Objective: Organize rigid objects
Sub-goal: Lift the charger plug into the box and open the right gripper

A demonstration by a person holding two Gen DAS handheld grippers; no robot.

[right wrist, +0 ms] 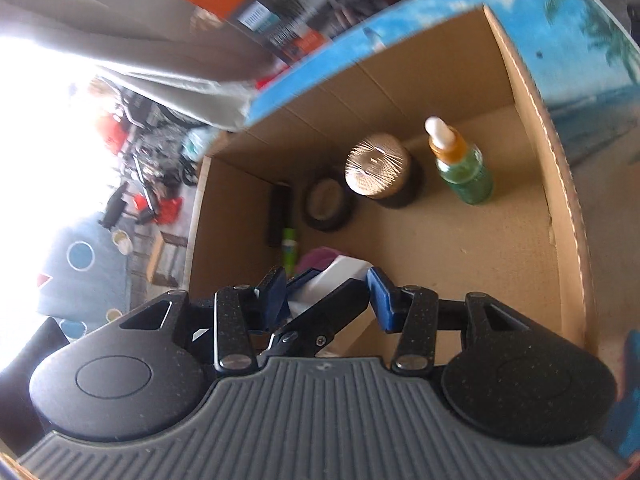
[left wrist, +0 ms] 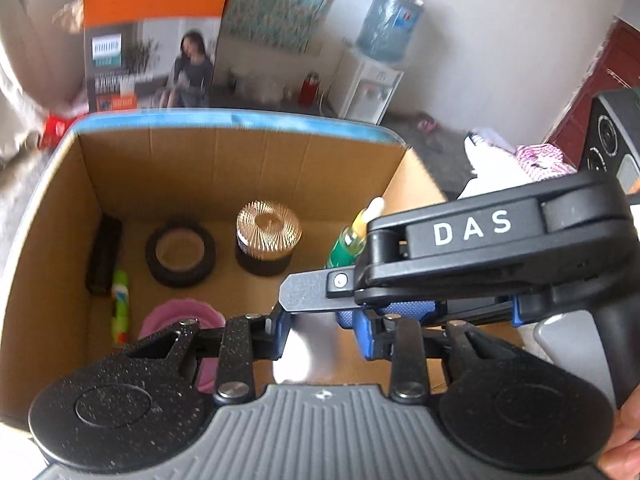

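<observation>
Lying tilted between hand-held grippers (left wrist: 320, 322), white object (left wrist: 298, 354)

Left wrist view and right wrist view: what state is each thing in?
cardboard box: open-topped, upright
dropper bottle: upright, capped
gold-lidded jar: upright, lid on
black ring: lying flat
green tube: lying on its side
left tool: closed on white object
right tool: closed on the same white object

box (left wrist: 240, 120): jar (left wrist: 268, 236) right of ring (left wrist: 180, 252) | dropper bottle (right wrist: 460, 164) rightmost
</observation>
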